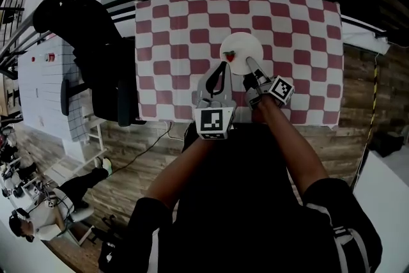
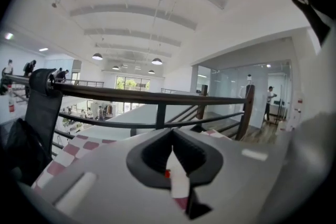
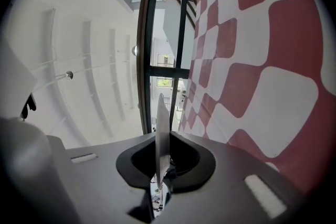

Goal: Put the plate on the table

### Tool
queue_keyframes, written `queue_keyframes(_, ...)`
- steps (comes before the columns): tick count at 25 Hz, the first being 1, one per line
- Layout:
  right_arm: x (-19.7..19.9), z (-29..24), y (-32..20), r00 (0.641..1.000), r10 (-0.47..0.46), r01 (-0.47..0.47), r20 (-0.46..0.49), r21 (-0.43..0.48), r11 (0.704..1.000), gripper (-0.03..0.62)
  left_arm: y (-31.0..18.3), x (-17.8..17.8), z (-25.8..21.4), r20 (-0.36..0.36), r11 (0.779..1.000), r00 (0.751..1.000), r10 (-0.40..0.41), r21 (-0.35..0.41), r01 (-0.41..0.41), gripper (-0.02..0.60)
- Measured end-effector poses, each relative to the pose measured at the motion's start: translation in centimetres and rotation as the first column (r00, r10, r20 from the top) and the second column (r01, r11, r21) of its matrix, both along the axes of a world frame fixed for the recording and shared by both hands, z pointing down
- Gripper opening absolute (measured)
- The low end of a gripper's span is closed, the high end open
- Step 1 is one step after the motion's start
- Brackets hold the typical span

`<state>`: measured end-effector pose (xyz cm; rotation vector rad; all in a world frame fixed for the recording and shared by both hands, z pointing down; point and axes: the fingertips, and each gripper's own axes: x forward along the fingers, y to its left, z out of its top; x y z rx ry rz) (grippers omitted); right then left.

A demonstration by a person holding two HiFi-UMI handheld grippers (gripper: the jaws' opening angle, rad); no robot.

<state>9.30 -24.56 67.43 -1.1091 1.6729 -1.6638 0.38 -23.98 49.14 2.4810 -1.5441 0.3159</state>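
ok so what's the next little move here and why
I'd lower the right hand-held gripper a little until the plate rests on the checked cloth. Its jaws are clamped on the plate's rim, and the right gripper view shows the plate seemingly apart from it.

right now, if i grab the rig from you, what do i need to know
Right gripper: shut on the rim of the white plate, rolled on its side so the plate lies level.
Left gripper: jaws together, empty, beside the plate's near-left edge.
Plate: over the middle of the checkered table, with a small red item on it. The right gripper view shows a gap between plate and table.
Done: plate brought over the table.
Left: lower it onto the table, open the right jaws, pull back.
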Motion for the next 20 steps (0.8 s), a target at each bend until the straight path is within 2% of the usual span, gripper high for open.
queue_keyframes(3,-0.1,1.3,0.1,1.0,-0.001,0.001,-0.006,-0.039,0.999,0.017,1.3,1.6,0.3,0.054,0.998,0.997,0.062,0.029,-0.064,0.009)
queue_keyframes(5,-0.3,1.8,0.1,1.0,-0.007,0.007,0.0,-0.042,0.999,0.017,2.2,1.8,1.1,0.056,0.998,0.996,0.069,0.012,-0.07,0.009)
queue_keyframes(8,-0.9,2.0,-0.4,0.999,-0.005,0.006,0.054,-0.009,1.0,0.017,2.9,1.3,2.3,0.056,0.998,0.997,0.059,-0.024,-0.057,0.009)
queue_keyframes(12,-1.1,3.3,0.0,0.999,-0.001,0.003,0.043,-0.031,1.0,0.017,3.0,0.1,3.3,0.021,0.997,1.0,0.011,-0.081,-0.009,0.009)
queue_keyframes(15,-1.2,4.2,0.2,1.0,0.0,0.002,0.031,-0.047,0.999,0.017,3.3,-0.6,3.4,0.021,0.996,1.0,-0.006,-0.09,0.007,0.009)
queue_keyframes(20,-1.5,5.3,-0.2,0.997,0.028,-0.024,0.073,-0.058,0.998,0.017,3.8,-1.3,3.7,0.002,0.993,1.0,-0.018,-0.119,0.018,0.009)
